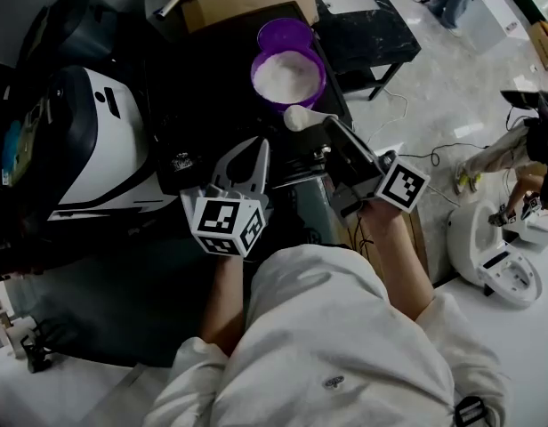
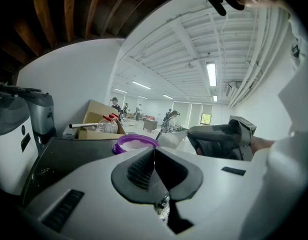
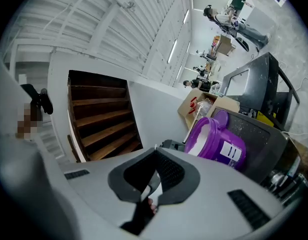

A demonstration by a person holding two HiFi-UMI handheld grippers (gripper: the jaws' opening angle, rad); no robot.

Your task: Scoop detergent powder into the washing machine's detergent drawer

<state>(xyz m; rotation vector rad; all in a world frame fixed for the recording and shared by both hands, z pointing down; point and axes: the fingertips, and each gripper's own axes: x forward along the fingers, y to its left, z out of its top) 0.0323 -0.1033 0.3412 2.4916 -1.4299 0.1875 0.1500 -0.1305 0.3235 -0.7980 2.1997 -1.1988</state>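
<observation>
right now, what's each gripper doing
Left gripper: closed, nothing between the jaws.
Right gripper: closed on the handle of the scoop.

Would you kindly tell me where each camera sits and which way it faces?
Head view: on the person's head, steeply down at purple tub, left tool, right tool; white shirt, forearms show.
Left gripper view: on the left tool, along its shut jaws toward the tub; right tool shows.
Right gripper view: on the right tool, tilted; jaws shut on the scoop.
Shared: all show the tub.
</observation>
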